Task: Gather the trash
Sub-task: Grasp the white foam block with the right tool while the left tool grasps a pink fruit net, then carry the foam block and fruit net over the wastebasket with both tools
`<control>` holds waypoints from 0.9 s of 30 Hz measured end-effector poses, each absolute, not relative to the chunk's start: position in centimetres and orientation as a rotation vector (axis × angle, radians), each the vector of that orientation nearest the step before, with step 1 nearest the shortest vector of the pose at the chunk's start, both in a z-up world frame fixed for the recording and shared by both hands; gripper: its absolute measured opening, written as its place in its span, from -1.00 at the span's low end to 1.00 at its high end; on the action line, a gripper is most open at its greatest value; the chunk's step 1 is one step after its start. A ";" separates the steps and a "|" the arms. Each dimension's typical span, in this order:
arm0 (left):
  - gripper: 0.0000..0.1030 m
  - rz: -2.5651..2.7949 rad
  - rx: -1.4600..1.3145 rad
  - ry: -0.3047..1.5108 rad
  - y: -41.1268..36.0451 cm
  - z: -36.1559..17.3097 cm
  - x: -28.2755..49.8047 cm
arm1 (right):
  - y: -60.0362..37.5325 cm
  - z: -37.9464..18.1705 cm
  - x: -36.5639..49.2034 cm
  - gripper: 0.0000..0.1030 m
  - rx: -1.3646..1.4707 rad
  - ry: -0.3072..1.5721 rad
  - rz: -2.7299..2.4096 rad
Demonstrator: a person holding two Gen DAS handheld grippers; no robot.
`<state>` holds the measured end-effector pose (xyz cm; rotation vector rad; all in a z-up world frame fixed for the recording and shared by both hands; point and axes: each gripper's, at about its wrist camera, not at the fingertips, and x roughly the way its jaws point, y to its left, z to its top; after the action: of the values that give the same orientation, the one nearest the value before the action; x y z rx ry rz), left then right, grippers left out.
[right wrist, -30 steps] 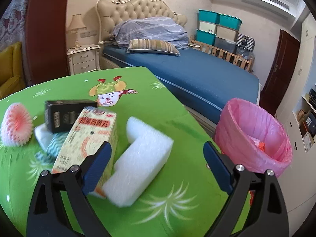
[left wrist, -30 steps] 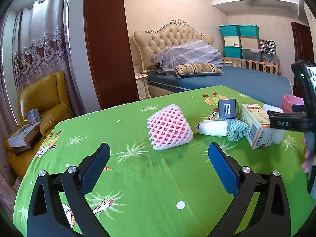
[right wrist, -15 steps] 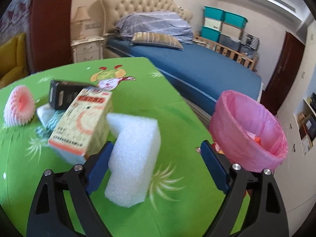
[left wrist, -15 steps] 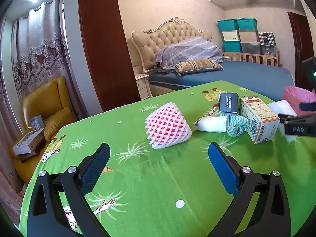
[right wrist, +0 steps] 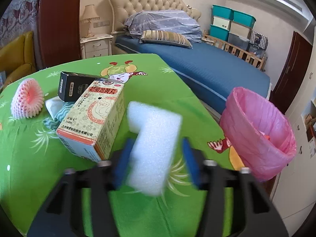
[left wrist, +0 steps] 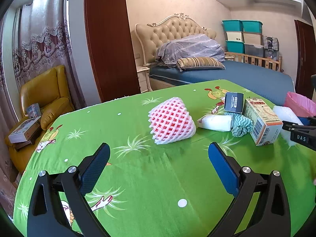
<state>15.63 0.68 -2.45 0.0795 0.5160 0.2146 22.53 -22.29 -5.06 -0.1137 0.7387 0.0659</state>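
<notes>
A white foam block (right wrist: 153, 146) lies on the green tablecloth (right wrist: 27, 177) between the fingers of my right gripper (right wrist: 156, 162), which is closing on it; the left pad touches it, the right pad stands a little off, and the fingers are blurred. A pink-lined trash bin (right wrist: 258, 136) stands just off the table's right edge. My left gripper (left wrist: 158, 169) is open and empty, hovering before a pink foam fruit net (left wrist: 170, 120). The foam block also shows in the left wrist view (left wrist: 284, 114).
A yellow medicine box (right wrist: 92, 118), a black box (right wrist: 75, 86), a teal cloth (left wrist: 242, 125) and a white packet (left wrist: 215, 122) lie clustered left of the foam. A bed (right wrist: 197, 67) is behind the table and a yellow armchair (left wrist: 43, 102) to the left.
My right gripper moved forward around the foam block and its fingers closed in from wide open. My left gripper stayed open and shifted slightly.
</notes>
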 end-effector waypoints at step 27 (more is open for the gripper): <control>0.11 0.161 -0.130 0.743 1.3 -4.6 27.6 | -24.0 -3.5 20.9 -0.27 -0.023 0.623 0.095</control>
<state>27.58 1.28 -4.57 -0.1295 0.7427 0.1611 20.86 -23.98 -3.49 -0.0234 0.6228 0.0949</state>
